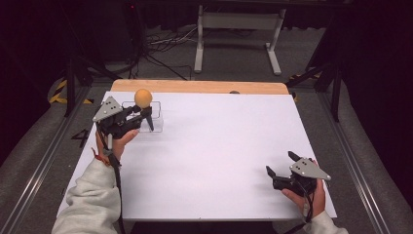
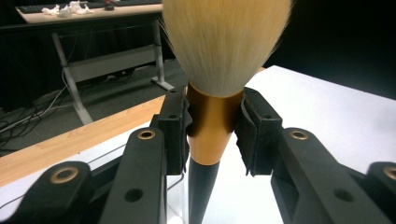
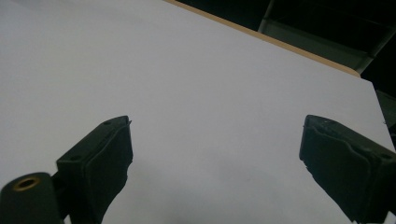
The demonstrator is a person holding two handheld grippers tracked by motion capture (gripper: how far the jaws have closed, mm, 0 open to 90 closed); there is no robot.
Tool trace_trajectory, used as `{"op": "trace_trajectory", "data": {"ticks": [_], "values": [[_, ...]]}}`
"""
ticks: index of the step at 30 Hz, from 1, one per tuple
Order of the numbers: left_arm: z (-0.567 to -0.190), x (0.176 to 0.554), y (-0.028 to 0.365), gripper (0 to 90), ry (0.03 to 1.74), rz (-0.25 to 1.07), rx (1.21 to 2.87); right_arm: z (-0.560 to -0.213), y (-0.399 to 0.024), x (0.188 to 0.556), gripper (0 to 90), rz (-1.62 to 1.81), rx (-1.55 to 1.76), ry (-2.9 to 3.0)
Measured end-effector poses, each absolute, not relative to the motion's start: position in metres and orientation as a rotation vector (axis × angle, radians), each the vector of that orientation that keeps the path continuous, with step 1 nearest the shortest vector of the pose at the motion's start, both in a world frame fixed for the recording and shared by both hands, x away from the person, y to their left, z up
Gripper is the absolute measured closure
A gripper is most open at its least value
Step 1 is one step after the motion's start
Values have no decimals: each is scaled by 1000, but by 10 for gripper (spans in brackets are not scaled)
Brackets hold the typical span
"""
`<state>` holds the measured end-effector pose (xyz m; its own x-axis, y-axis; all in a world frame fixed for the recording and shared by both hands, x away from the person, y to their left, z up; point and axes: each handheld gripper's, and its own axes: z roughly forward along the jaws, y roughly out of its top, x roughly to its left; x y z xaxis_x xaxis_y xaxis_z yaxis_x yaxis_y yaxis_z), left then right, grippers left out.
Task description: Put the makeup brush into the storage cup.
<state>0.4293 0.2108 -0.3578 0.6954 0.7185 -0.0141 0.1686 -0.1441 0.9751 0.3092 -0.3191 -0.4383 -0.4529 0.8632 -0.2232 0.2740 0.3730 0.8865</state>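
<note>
In the high view, the person's grey sleeve (image 1: 90, 195) leads to the left gripper (image 1: 141, 115) at ten o'clock, its jaws clamped on a fluffy cream-bristled brush with copper ferrule (image 1: 143, 100), upright above a clear plastic box (image 1: 157, 126). The left gripper view shows smooth ferrule (image 2: 211, 126): it might slip. The right gripper (image 3: 215, 168) hovers low, jaws apart, over the white table (image 3: 187, 84).

A dark room with grey carpet (image 1: 234, 53); a white-legged table (image 1: 238, 22) stands beyond the white-topped desk (image 1: 219, 146), cables (image 1: 165, 41) trailing across the floor beside it
</note>
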Motion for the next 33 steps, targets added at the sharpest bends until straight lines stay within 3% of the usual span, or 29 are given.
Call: {"op": "trace_trajectory", "data": {"ticks": [33], "values": [[-330, 452, 207, 663, 717, 622, 1666, -437, -321, 308, 104, 1068, 985, 1913]]}}
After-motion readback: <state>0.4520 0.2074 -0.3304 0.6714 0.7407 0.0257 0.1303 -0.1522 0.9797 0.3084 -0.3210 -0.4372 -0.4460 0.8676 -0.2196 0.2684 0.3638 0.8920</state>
